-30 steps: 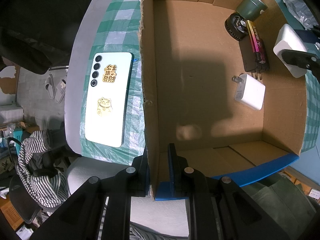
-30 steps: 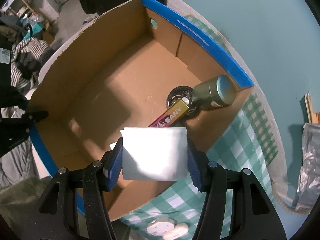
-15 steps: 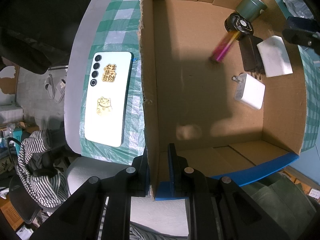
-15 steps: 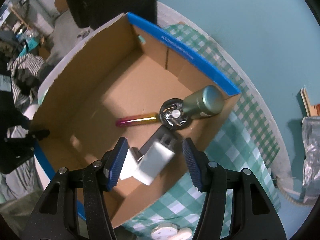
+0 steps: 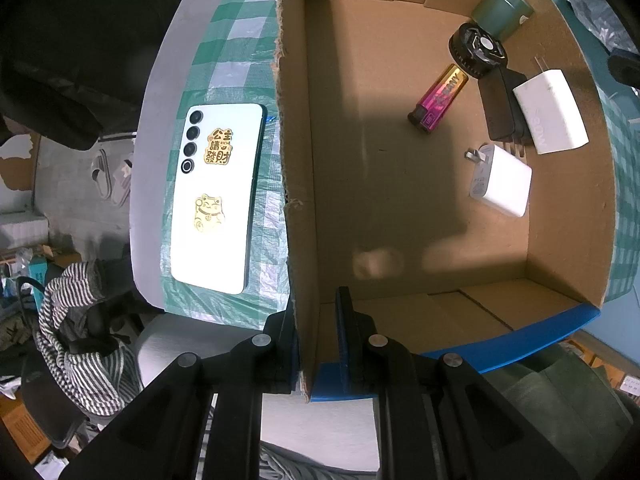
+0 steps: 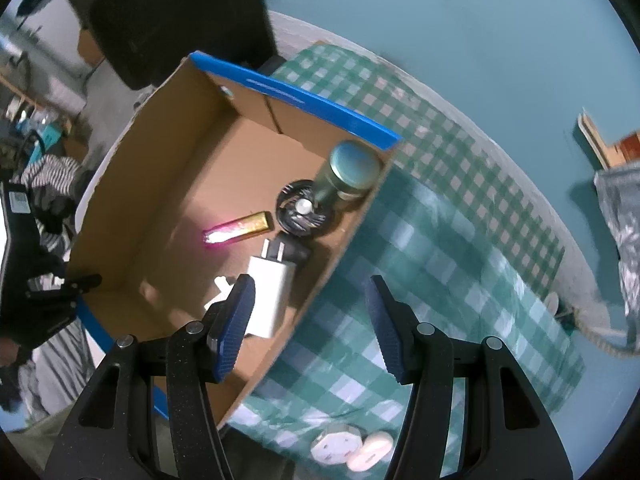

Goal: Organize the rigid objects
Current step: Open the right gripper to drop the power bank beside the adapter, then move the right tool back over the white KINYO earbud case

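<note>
Pinching cardboard box (image 5: 294, 208) wall, left hand-held gripper (image 5: 316, 344), right hand-held gripper (image 6: 308, 320) released, black adapter (image 5: 500, 108) half hidden

Teal wall (image 6: 460, 40) behind a table under green checked cloth (image 6: 440, 240).

Left wrist camera looks straight down, close over the box (image 5: 400, 200) wall and phone (image 5: 216, 196). Right camera tilts steeply down from higher, beside the box (image 6: 224, 184). Both share its inside.
</note>
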Tool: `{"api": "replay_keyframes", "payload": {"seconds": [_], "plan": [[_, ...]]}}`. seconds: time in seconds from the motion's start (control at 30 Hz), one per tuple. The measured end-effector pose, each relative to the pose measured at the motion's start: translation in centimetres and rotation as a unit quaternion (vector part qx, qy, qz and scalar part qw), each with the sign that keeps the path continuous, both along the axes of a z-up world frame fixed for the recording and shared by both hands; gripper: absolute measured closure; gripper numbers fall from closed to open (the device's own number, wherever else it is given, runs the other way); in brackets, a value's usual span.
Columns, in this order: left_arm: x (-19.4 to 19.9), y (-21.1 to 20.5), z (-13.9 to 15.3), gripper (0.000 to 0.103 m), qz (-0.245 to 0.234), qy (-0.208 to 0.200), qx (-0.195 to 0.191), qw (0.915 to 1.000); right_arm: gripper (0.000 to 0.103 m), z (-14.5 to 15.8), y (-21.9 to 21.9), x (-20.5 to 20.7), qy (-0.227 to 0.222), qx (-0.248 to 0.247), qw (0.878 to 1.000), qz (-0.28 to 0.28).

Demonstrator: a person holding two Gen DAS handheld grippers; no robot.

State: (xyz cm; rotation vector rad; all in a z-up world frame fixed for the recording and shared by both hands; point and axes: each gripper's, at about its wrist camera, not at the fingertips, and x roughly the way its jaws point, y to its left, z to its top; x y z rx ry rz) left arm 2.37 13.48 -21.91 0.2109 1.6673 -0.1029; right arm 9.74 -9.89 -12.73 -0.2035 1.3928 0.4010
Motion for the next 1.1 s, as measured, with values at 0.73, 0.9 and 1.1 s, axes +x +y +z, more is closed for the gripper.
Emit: {"api": "replay_keyframes", "payload": {"seconds": [0.73, 0.9, 1.1], "plan": [[0.1, -0.3, 0.0, 0.089, -0.003, 0.001, 0.001, 1.0, 0.045, -3.9, -12.1, -6.4, 0.064, -0.011, 0.99, -0.125], [0.1, -0.5, 0.0, 0.089, -0.005, 0.002, 0.002, 1.0, 0.045, -6.3, -14.0, -8.8, 0.094, -0.02, 0.985, -0.143], [0.1, -0.6, 0.0, 0.089, -0.012, 0.003, 0.004, 0.9999, 0.045, -9.2, -15.7, -11.4, 0.124, -0.016, 0.977, -0.172]]}}
